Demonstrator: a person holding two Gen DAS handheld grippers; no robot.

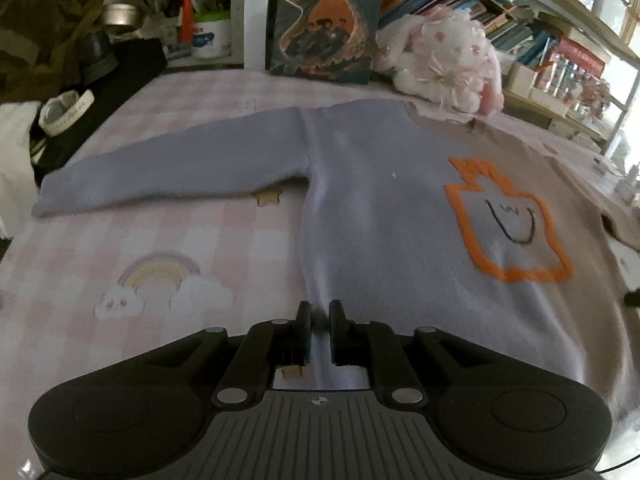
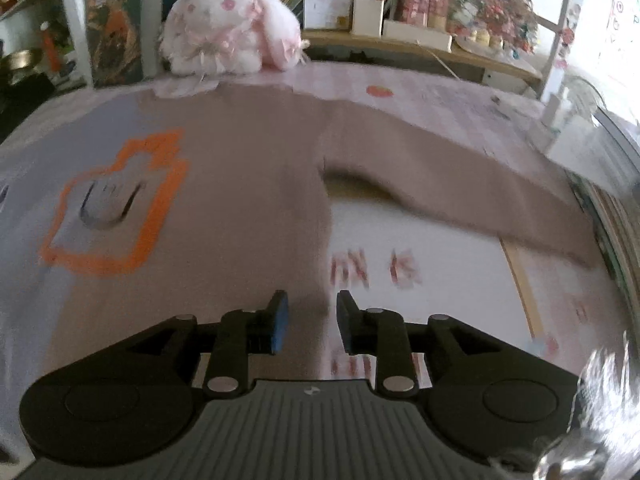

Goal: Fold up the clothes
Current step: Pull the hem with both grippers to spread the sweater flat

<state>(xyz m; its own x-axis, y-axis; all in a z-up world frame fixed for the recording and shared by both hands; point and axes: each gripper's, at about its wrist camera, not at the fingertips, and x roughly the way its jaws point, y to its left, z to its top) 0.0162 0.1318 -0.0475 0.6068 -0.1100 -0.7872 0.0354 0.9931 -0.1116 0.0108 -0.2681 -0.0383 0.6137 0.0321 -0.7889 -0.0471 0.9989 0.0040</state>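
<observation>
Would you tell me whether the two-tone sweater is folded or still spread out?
Spread: the lilac-and-tan knit sweater lies flat, both sleeves extended sideways.

**Looks like someone's bedroom or kid's room at home**

Pretty clearly a lived-in home. The work surface is covered in a pink checked sheet [image 1: 192, 232] printed with a rainbow and clouds [image 1: 164, 284], there's a fluffy white-and-pink plush bunny [image 2: 228, 24] sitting at the back, and bookshelves [image 1: 500, 16] crammed with books behind it, plus a big storybook [image 1: 326, 20] propped upright.
</observation>
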